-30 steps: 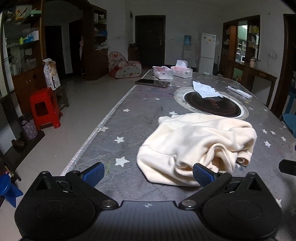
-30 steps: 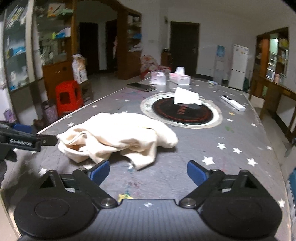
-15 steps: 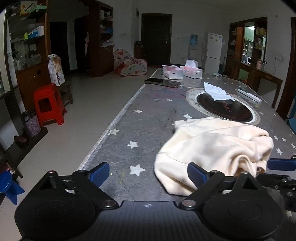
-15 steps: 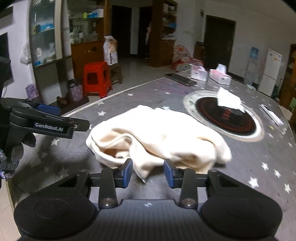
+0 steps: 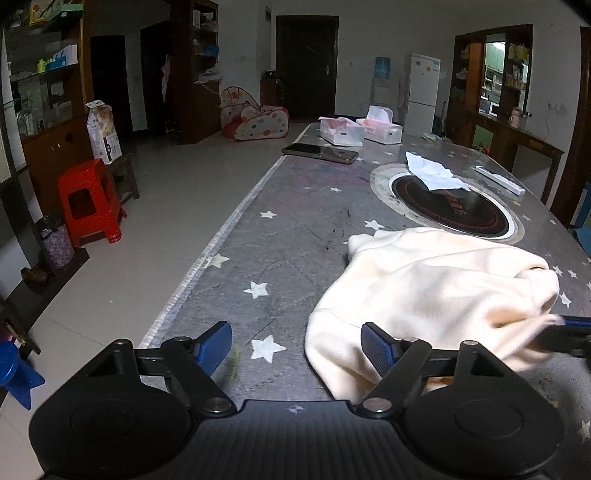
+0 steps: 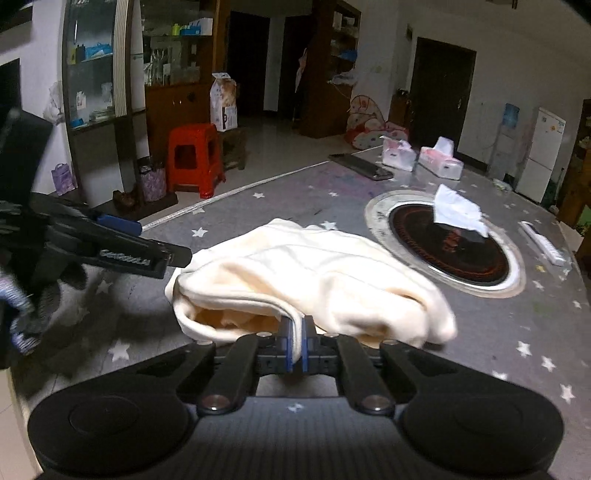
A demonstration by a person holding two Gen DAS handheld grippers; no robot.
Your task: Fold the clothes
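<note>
Right wrist: right tongs (image 6: 294, 341) clamped on cream garment (image 6: 317, 273) hem. Left tongs (image 5: 295, 341) wide, just been narrowing, garment edge between, unpressed.

A dim room with white walls (image 5: 236, 33) and a pale tiled floor (image 5: 173, 206). A long grey table (image 5: 295, 229) with white stars bears a round inset hob (image 5: 448, 206). A dark door (image 5: 306, 66) stands in the far wall, a white fridge (image 5: 423, 94) to its right. Dark wooden shelves (image 5: 44, 85) line the left side, with a red stool (image 5: 90, 201) on the floor before them. A spotted play tent (image 5: 251, 118) sits near the door.
</note>
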